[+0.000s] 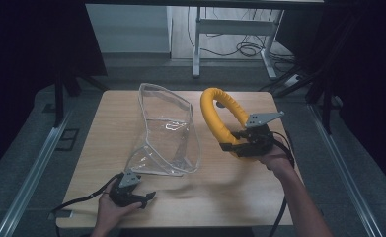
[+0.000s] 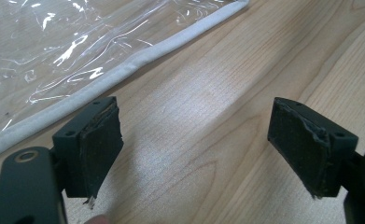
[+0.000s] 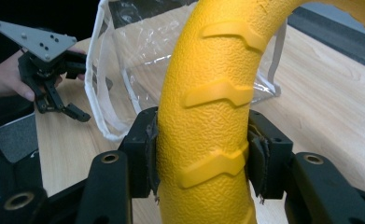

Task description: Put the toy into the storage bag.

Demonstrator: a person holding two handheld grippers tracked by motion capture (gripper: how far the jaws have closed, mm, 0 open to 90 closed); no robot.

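High view: a rectangular light wooden table (image 1: 215, 192) with visible grain stands on a grey floor (image 1: 27, 143) between two metal rails; dark curtains close off both sides. Beyond the far edge, the pale metal legs of a second desk (image 1: 197, 44) rise above a tangle of black cables (image 1: 250, 49) on the floor.

On the table's middle lies a clear plastic pouch with white fabric-bound edges (image 1: 168, 131), crumpled and partly standing, its mouth toward the far side. Just right of it, a thick yellow curved tube with a pebbled surface and raised chevron ridges (image 1: 217, 116) arches above the tabletop, its upper end toward the far edge.

The right gripper (image 1: 250, 143), carrying a grey three-cornered plate, clamps the tube's lower part; the right gripper view shows both black jaws pressed against opposite sides of the tube (image 3: 217, 107), with the pouch (image 3: 119, 60) behind it.

The left gripper (image 1: 131, 192) sits near the table's near-left edge, just beside the pouch's near corner, held by the person's left hand (image 1: 109, 212). In the left gripper view its jaws stand wide apart with nothing between them but bare wood (image 2: 208, 140); the pouch's white seam (image 2: 101, 79) runs diagonally beyond the left jaw, apart from it. A black cable trails from each gripper.
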